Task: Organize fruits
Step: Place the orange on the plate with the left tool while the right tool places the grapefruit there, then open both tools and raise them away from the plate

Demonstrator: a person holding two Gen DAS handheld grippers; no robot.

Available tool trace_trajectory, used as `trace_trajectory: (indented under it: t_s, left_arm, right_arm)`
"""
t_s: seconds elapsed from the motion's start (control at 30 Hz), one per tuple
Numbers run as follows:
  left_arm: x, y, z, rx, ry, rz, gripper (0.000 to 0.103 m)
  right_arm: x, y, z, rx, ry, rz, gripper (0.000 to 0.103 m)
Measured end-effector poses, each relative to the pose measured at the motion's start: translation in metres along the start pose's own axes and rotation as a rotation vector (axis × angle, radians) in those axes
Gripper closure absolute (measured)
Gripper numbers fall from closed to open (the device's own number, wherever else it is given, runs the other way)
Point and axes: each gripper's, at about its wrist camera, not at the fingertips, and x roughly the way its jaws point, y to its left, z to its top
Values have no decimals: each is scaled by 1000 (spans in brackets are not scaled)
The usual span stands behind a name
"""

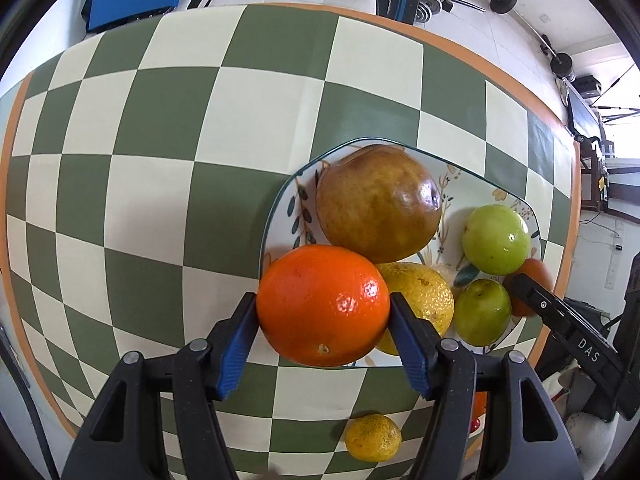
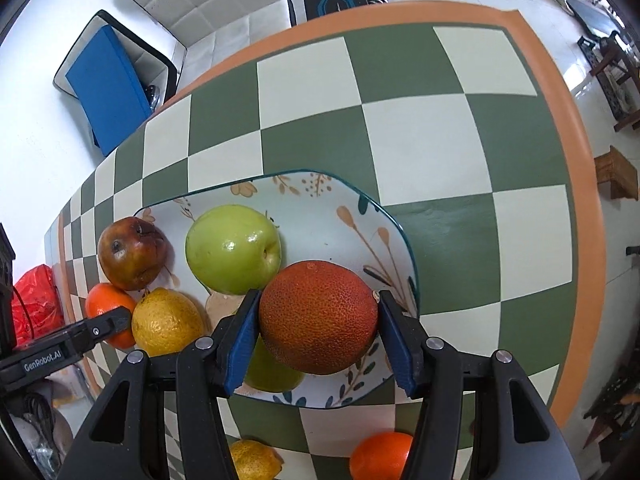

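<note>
Now your left gripper clasps a bright orange and your right gripper a reddish orange, both over the plate; lower them, then release.

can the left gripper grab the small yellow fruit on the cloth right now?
Probably not. The left gripper has its fingers shut on an orange, so it has no room for the yellow fruit below it. It would have to set the orange down first.

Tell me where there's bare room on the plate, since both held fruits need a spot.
On the plate, the far strip beyond the green apple is bare. The near-left side is crowded: brown apple, lemon, second green fruit.
</note>
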Motion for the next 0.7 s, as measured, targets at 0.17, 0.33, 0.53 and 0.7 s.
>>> trace_trajectory:
  t_s: [0.17, 0.33, 0.53, 0.7]
  left_arm:
    - [-3, 3, 0, -11, -3, 5, 13]
    - [-16, -1, -4, 9, -44, 29, 7]
    - [-38, -11, -23, 61, -127, 87, 4]
    - [-57, -21, -55, 91, -225, 151, 4]
  right_arm:
    - [-3, 0, 0, 16, 1, 6, 23]
    - [-18, 1, -6, -6, -27, -43, 11]
    - [-45, 8, -26, -65, -95, -119, 8]
    - [-67, 14, -54, -94, -151, -143, 8]
